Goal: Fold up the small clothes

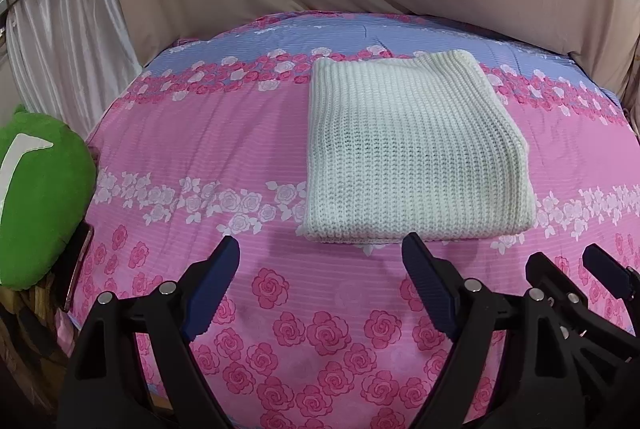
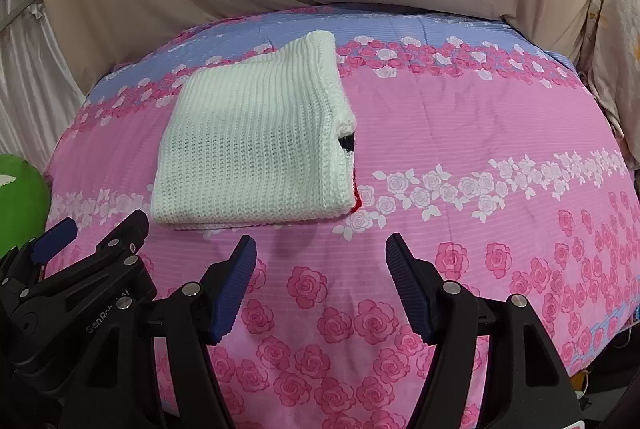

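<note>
Fingers (image 1: 224,269) of both grippers spread, empty; folded white knit (image 1: 412,153) hides red-black inner layer.

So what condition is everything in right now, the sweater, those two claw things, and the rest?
white knit sweater: folded into a neat rectangle, lying flat on the bed, touched by neither gripper
left gripper: open, holding nothing, short of the sweater's near edge
right gripper: open, holding nothing
floral bedspread: spread flat over the bed
green plush toy: sitting at the bed's left edge
</note>
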